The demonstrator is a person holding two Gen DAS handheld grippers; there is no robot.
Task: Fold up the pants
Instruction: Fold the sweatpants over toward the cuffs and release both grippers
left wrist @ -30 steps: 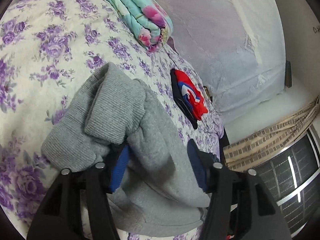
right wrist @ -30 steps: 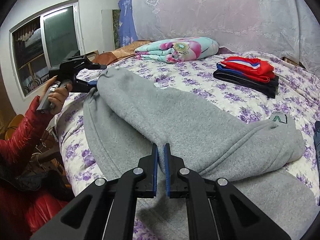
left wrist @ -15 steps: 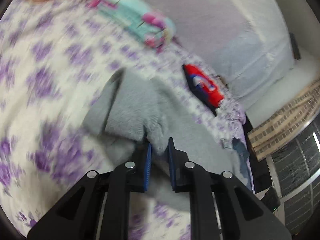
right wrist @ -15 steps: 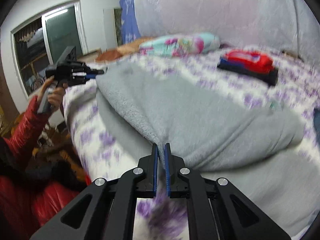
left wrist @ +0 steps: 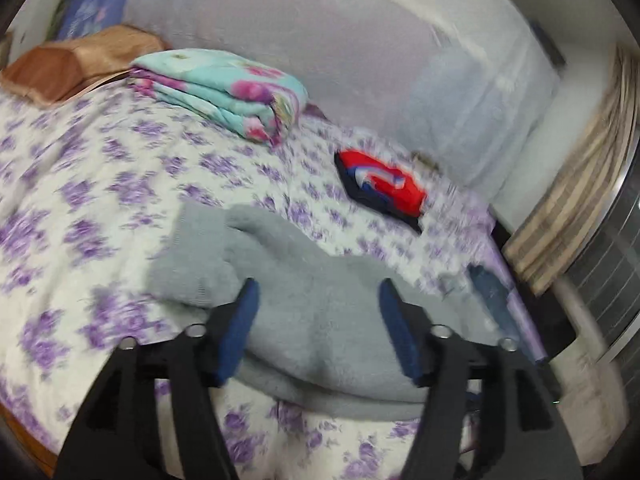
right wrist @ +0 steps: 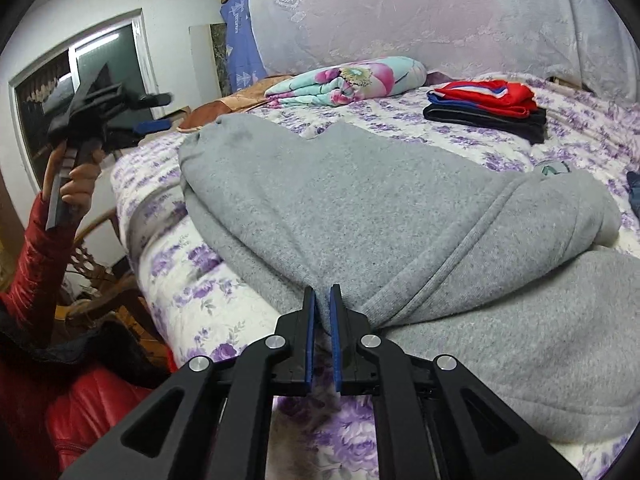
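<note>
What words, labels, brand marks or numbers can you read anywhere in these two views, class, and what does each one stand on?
None can be read.
Green and white tag on the grey pants: too small to make out.
Red, white and blue folded garment: only stripes show, no letters.
Blue cloth by the wall: pale marks, unreadable.
Left wrist view: blurred throughout.

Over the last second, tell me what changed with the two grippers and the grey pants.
The left gripper let go: it pinched the folded end of the grey pants half a second ago, and its jaws have just been opening and now stand clear, lifted off the cloth. That end now lies on the bedspread. The right gripper stayed shut on the pants' near edge. The folded quilt and red clothes did not move.
</note>
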